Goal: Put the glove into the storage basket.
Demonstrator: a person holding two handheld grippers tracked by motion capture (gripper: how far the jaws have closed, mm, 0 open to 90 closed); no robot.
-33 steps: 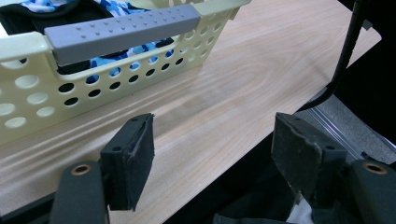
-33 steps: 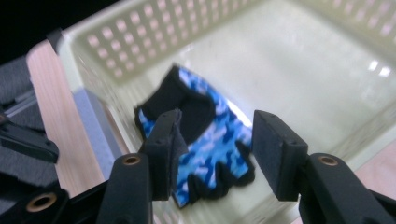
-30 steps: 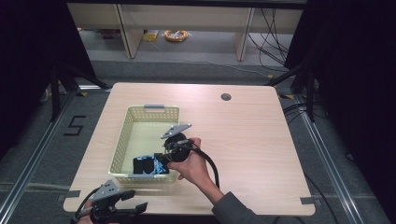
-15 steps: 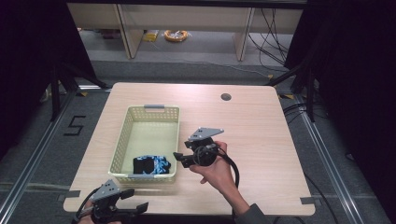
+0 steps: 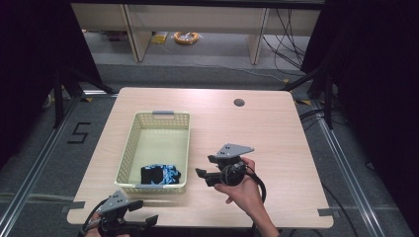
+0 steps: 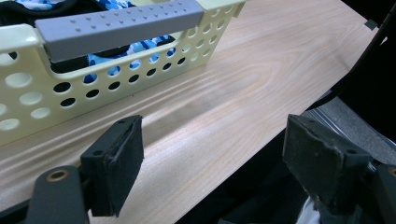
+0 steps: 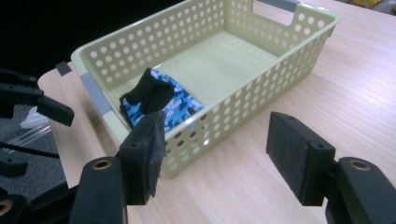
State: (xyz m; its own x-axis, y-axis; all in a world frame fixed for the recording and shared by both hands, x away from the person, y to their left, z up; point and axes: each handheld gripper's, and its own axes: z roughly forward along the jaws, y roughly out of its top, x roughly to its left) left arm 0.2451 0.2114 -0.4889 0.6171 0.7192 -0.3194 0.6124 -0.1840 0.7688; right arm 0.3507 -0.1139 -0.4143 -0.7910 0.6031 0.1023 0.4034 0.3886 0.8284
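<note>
Pale wood covers the table (image 5: 276,128), where a cream perforated basket (image 5: 129,148) stands left of centre. Inside it, at the end nearest the person, lies one folded black and blue camouflage cloth (image 5: 160,174); the remaining basket floor is bare. Just right of the basket, the right gripper (image 5: 205,170) has just been opening, nothing between its jaws. At the table's near edge, the left gripper (image 5: 143,212) gapes wide, holding nothing.
</note>
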